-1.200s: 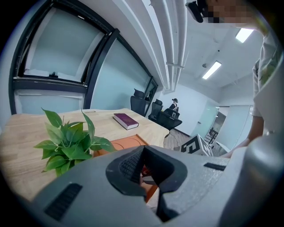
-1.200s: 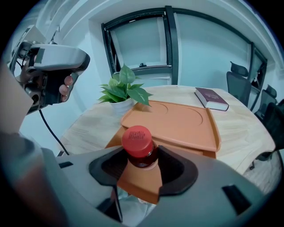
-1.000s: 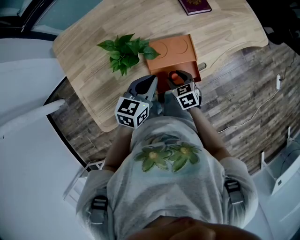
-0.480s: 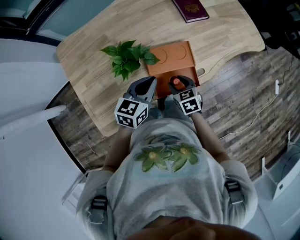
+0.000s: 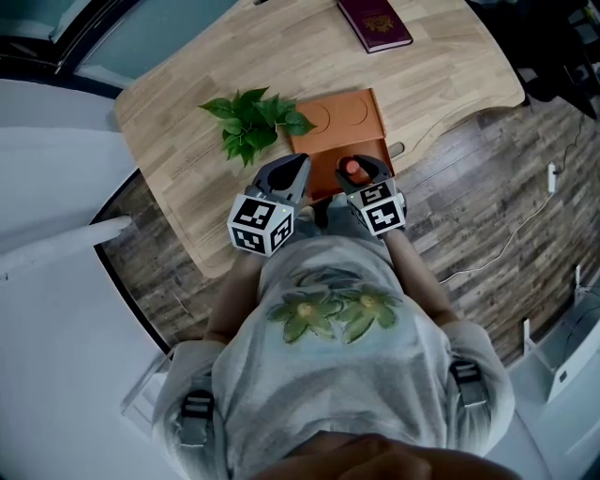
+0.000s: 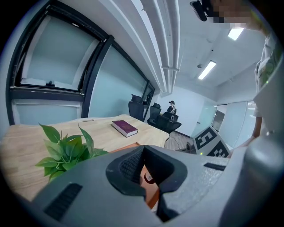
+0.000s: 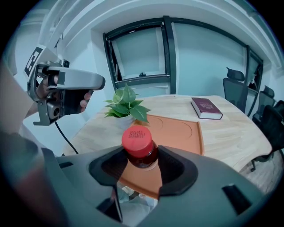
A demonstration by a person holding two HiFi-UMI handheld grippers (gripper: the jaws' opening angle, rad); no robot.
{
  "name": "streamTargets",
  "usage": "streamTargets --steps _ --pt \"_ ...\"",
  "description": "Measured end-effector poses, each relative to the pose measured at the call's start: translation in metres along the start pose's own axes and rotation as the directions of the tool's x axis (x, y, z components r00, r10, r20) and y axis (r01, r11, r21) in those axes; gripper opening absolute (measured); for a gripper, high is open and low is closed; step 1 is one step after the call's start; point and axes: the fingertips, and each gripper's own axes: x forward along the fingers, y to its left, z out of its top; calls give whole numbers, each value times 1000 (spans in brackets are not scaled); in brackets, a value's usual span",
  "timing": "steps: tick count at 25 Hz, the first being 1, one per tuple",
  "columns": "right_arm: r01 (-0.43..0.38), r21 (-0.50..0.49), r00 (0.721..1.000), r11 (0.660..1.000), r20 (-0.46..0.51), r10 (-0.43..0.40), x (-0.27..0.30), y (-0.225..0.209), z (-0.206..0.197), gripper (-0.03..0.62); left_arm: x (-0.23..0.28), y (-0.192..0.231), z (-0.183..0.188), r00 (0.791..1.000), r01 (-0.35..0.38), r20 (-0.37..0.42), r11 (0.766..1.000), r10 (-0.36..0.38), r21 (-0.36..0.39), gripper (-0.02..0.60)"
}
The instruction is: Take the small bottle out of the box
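Here, in the head view, the table [image 5: 187, 150] carries a leafy plant [image 5: 253, 117] just left of the orange box [image 5: 347, 108], and a maroon book [image 5: 375, 21] lies well apart at the far side. You hold both grippers close in front of your chest at the table's near edge, side by side, pointing away from you. The small bottle [image 5: 353, 169] sits in the right gripper [image 5: 362, 172] over the box's near end, and only its red cap shows from above. The left gripper [image 5: 298, 171] hangs just beside it, nearer the plant.

In the left gripper view, its fingers are drawn together with nothing between them. Through the hollow between their pads you see a sliver of the box and the bottle. The plant stands to the left and the book farther back on the table, with office chairs [image 6: 142, 106] behind.

In the right gripper view, the fingers clasp the bottle just under its cap. It stands upright, long axis vertical, cap up. The box stretches out beyond it, with the plant at its far left corner. You cannot tell whether the bottle's base rests on anything.
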Motion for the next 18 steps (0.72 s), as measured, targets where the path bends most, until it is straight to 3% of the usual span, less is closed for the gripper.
streamTargets --steps 18 --pt "-70 -86 994 994 78 76 -29 9 33 213 4 -5 -8 999 -33 7 999 33 -15 8"
